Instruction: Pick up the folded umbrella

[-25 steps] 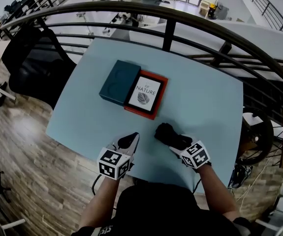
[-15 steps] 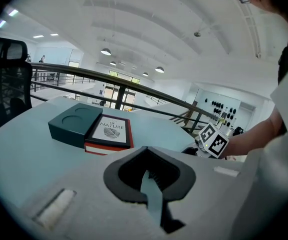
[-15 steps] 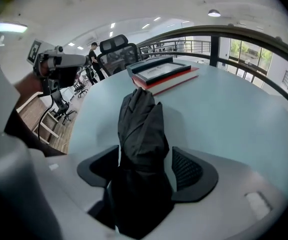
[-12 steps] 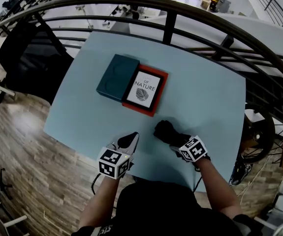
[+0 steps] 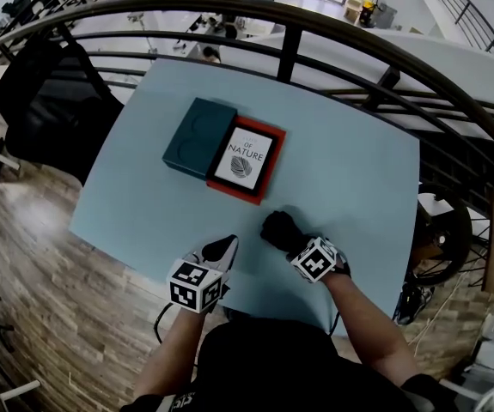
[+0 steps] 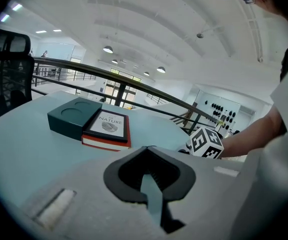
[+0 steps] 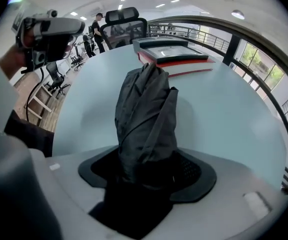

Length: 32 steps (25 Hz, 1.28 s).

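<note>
Right gripper (image 5: pixel 292 245) pitches steeply down, jaws wide, closing around the folded umbrella (image 5: pixel 277 228). Left gripper (image 5: pixel 226 245) sits near-level, jaws together, empty.

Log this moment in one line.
phase: grasp | right gripper: closing around black folded fabric umbrella lying on light blue table | left gripper: shut, empty

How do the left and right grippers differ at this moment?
The left gripper has its jaws together with nothing between them. The right gripper has its jaws wide and closing, with the folded umbrella between them. The left gripper sits apart from the umbrella, over the table's near edge, while the right gripper is down at the umbrella. Both carry a cube with square markers.
</note>
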Tool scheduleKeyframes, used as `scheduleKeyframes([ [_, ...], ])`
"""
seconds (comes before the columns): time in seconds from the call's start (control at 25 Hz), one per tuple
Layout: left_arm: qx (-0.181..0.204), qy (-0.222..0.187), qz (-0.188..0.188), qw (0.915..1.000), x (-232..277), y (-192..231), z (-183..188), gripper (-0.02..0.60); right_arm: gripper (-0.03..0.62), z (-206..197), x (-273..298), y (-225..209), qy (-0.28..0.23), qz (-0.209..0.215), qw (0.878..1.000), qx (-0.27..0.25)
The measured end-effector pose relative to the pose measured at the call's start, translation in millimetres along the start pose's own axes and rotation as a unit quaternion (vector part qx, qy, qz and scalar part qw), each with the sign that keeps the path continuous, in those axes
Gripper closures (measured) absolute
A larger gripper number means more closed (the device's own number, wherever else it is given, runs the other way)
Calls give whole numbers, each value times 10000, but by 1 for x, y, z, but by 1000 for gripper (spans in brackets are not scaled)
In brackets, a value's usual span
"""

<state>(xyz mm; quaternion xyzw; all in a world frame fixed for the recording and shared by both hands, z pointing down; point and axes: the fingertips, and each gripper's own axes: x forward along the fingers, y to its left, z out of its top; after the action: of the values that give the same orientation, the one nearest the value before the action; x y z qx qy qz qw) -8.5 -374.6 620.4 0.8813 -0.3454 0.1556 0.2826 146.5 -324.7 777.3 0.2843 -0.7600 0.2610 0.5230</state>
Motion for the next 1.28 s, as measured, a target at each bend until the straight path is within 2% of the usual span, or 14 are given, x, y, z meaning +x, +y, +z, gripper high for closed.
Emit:
scheduleKeyframes([
  [0.12, -81, -16, -147, 9999, 3, -12, -3, 574, 293, -1, 0, -3, -167, -10, 9998, 61],
  [0.28, 44, -60, -242, 9997, 3, -20, 3, 574, 333, -1, -2, -13, -158, -54, 9998, 60],
  [0.48, 202, -212, -34, 9996, -21, -9, 15, 574, 338, -13, -19, -8, -68, 51, 9999, 119],
  [0.64, 82, -233, 159, 9996, -41, 2, 6, 574, 336, -26, -21, -2, 62, 102, 9998, 185],
  [0.88, -103, -222, 332, 9992, -67, 12, -15, 574, 324, -26, -14, -3, -173, -367, 9984, 385],
  [1.12, -80, -417, 318, 9986, -90, 4, -17, 574, 337, -32, -16, -4, -188, -476, 9973, 522],
  [1.2, -19, -480, 298, 9984, -102, 0, -18, 574, 344, -34, -17, 2, -314, -574, 9959, 631],
  [1.28, -20, -563, 304, 9979, -116, -1, -17, 574, 344, -30, -18, 14, -545, -474, 9936, 871],
])
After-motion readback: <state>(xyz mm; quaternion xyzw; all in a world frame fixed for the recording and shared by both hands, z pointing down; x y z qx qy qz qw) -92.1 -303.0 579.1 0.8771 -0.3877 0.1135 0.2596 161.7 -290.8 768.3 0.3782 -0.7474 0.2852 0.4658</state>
